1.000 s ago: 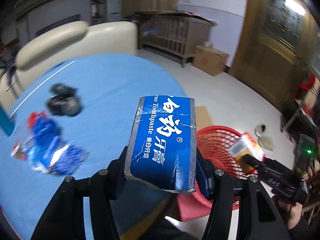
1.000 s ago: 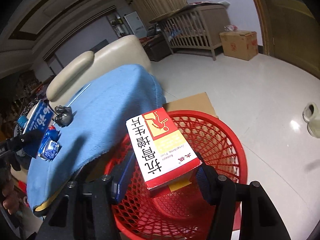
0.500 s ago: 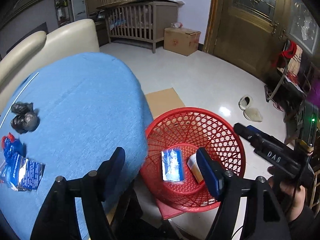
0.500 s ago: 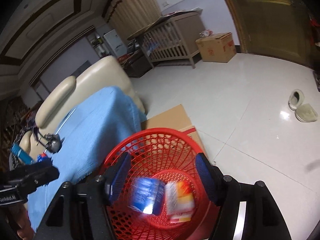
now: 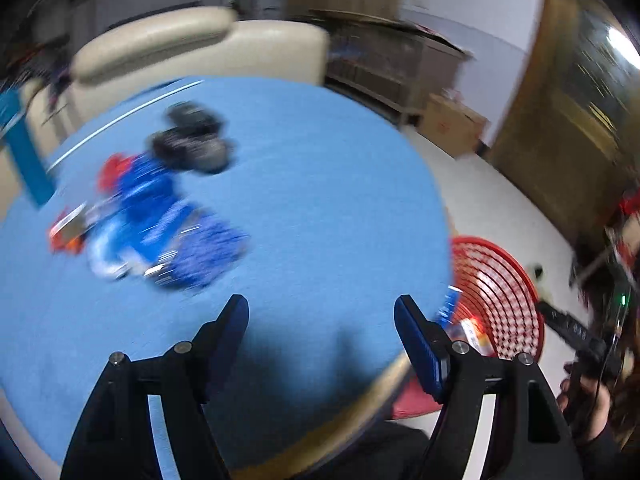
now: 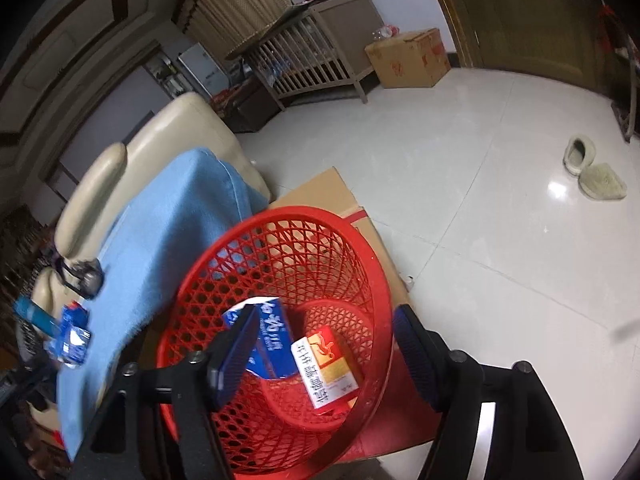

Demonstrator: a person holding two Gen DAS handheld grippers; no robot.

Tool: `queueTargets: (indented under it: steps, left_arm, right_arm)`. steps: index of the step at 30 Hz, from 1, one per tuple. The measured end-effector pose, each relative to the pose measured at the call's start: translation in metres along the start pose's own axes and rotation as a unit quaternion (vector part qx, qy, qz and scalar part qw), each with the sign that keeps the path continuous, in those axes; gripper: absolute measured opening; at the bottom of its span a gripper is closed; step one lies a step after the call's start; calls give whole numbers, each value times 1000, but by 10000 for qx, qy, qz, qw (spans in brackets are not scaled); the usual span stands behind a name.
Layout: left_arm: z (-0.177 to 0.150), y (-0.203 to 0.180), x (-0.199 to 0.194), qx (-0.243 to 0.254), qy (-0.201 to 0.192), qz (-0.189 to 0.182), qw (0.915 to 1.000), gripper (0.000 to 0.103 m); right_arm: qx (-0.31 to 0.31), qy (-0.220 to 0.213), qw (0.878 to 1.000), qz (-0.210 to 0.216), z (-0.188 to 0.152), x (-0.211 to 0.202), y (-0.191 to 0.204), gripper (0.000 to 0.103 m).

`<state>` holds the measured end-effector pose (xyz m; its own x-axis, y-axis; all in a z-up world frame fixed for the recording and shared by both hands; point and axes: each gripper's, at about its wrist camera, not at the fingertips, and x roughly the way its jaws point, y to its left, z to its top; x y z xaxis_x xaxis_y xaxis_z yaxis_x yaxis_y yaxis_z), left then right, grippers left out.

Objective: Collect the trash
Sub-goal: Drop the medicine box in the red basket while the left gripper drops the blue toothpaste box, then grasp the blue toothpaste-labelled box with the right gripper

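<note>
Right wrist: right claw (image 6: 322, 330) released above red basket (image 6: 376, 280); blue toothpaste box (image 6: 272, 340), red-white box (image 6: 326, 364), Chinese print. Left claw (image 5: 322, 322) released.

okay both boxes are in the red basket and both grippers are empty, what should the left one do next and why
Probably move the left gripper, jaws open and empty, forward and left over the blue table toward the blue wrappers. They and the black bag behind them are the trash left there; the red basket already holds both boxes.
</note>
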<state>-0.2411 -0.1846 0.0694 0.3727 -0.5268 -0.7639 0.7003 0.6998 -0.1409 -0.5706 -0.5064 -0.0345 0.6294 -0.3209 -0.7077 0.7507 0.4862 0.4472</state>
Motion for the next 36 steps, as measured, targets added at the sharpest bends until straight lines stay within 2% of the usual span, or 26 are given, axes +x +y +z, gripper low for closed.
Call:
queueTargets:
  steps: [8, 13, 17, 20, 24, 25, 27, 28, 31, 33, 36]
  left_arm:
    - [-12, 89, -21, -1080, -305, 417, 9928, 78]
    - [-22, 132, -29, -1591, -412, 594, 9846, 79]
    - [-30, 152, -26, -1938, -373, 636, 9783, 79]
    - [-37, 161, -23, -2061, -302, 617, 9761, 79]
    - [-44, 169, -19, -2087, -257, 631, 9756, 79]
    - [-46, 172, -19, -2100, -253, 632, 9753, 79]
    - [-50, 178, -19, -2145, -250, 632, 9744, 79]
    - [-52, 183, -18, -2198, -246, 629, 9732, 79]
    - [-55, 191, -19, -2264, -249, 603, 9718, 79]
    - [-56, 195, -18, -2279, -254, 597, 9715, 79]
    - [-55, 199, -17, -2229, -262, 562, 9729, 79]
  right_arm:
    - [-488, 272, 9984, -108, -7, 10, 25, 77]
    - [-629, -108, 9973, -358, 2, -8, 34, 77]
    - [-1174, -263, 9927, -1, 8, -17, 77, 77]
    - [-1878, -20, 9809, 506, 1, -11, 131, 77]
    - [-2922, 320, 9485, 1184, -26, 4, 215, 78]
    - [-3295, 409, 9335, 1354, -37, 8, 242, 79]
    - [-3769, 520, 9119, 1536, -54, 14, 276, 80]
    - [-4091, 590, 8961, 1615, -65, 18, 299, 80]
    - [-4747, 669, 8607, 1713, -88, 32, 343, 80]
    - [-5082, 687, 8417, 1687, -100, 41, 366, 80]
    - [-5413, 691, 8213, 1664, -111, 52, 391, 80]
